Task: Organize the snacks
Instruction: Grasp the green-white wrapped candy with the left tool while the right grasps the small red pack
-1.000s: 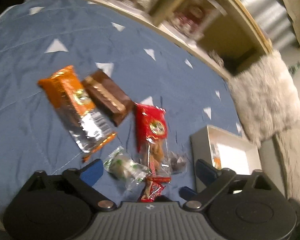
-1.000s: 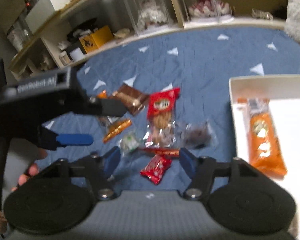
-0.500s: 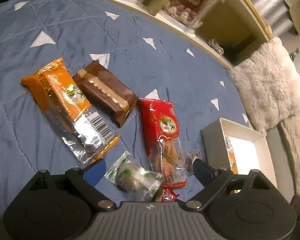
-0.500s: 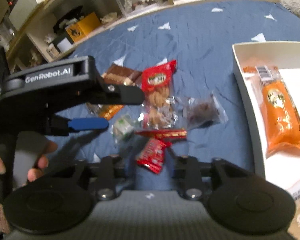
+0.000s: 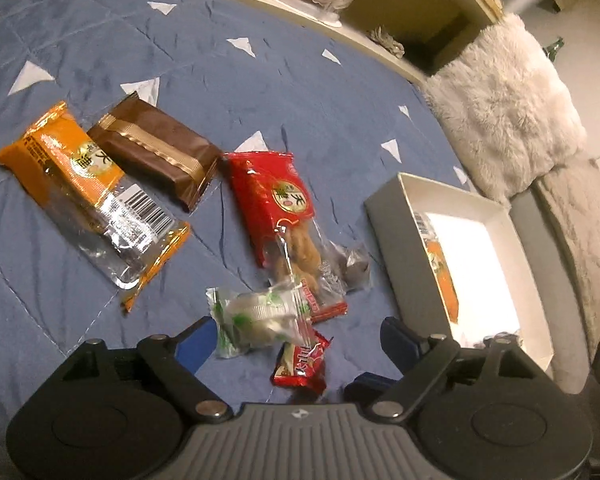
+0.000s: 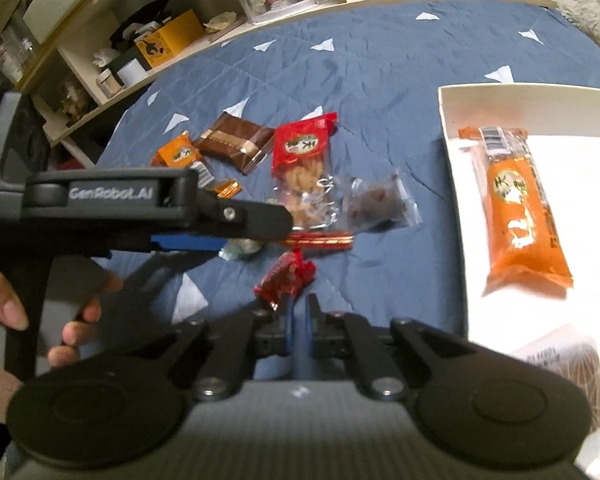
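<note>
- small red candy (image 6: 286,276): on bed (image 5: 280,92), mid-quilt, nearest the two tools, just left of white box (image 5: 388,232)
- right tool (image 6: 299,308): jaws pinched together, only a thin slit left; candy's near edge sits right at the tips, can't tell if it's nipped
- left tool (image 5: 296,332): jaws wide but closing; green-white candy (image 5: 260,316) lies btwn them, close to the left pad, pads not pressing on it; small red candy also btwn them, nearer the cam
- thin red stick pack (image 6: 320,239): just beyond the small red candy, partly under the green-white candy
- red snack pack (image 5: 276,204): beyond that, clear end w/ twisted biscuit pointing at the tools
- clear bag (image 6: 376,204) w/ dark piece: touching red snack pack on the box side
- brown pack (image 5: 156,152) & orange pack (image 5: 88,196): side by side, further toward bed's left side, brown one overlapping the orange
- white box: on bed's right side, open top; boxed orange pack (image 6: 516,216) lies along its left wall
- hand (image 6: 4,312): grips left tool's handle
- shelf (image 6: 100,56): runs along bed's far edge
- fluffy cushion (image 5: 508,108): at far right corner, behind box
</note>
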`<state>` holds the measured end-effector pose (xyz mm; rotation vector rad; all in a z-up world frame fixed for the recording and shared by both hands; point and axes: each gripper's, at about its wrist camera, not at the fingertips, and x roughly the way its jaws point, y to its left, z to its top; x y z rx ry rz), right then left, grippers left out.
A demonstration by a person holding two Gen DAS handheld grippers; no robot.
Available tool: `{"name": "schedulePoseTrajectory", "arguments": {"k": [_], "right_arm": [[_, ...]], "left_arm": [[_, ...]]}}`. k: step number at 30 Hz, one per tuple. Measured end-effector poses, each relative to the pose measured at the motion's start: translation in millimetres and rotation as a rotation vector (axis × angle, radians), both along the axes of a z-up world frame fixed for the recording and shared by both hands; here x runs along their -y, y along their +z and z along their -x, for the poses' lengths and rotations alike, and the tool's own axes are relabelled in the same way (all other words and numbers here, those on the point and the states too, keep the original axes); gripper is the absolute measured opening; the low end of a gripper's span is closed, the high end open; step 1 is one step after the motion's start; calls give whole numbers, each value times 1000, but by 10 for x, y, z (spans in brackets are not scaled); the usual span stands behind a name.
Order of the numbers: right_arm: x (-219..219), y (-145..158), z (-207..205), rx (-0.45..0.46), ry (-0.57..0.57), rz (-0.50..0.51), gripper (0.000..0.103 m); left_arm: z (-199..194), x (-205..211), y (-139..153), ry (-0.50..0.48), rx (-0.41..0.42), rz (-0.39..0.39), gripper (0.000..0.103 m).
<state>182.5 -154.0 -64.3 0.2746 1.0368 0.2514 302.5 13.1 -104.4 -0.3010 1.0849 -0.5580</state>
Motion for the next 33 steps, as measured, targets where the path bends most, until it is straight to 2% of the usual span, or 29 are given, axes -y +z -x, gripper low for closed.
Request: {"name": "schedulePoseTrajectory", "arguments": {"k": [3, 7, 11, 14, 19, 22, 30, 32, 33], "right_arm": [[3, -4, 15, 4, -13, -4, 8], [29, 20, 52, 14, -20, -15, 11], [43, 34, 72, 17, -23, -16, 13], [45, 38, 49, 23, -38, -39, 14], [10, -9, -34, 13, -79, -77, 42], [-59, -54, -63, 14, -90, -68, 46], [-112, -181, -156, 19, -88, -55, 46], [-134, -206, -167, 24, -74, -43, 44], [-133, -219, -175, 21, -67, -37, 36]], "left_arm": [[-7, 22, -22, 36, -17, -23, 86], [-39, 36, -79, 113, -51, -71, 72], [-55, 1, -87, 193, -74, -63, 66], [-41, 7, -94, 219, -72, -80, 62], [-14, 18, -52, 232, -58, -114, 45], [-2, -8, -23, 234, -59, -111, 37], [57, -46, 84, 222, -49, -140, 35], [86, -74, 108, 222, -42, -153, 35], [97, -95, 121, 225, -41, -155, 34]]}}
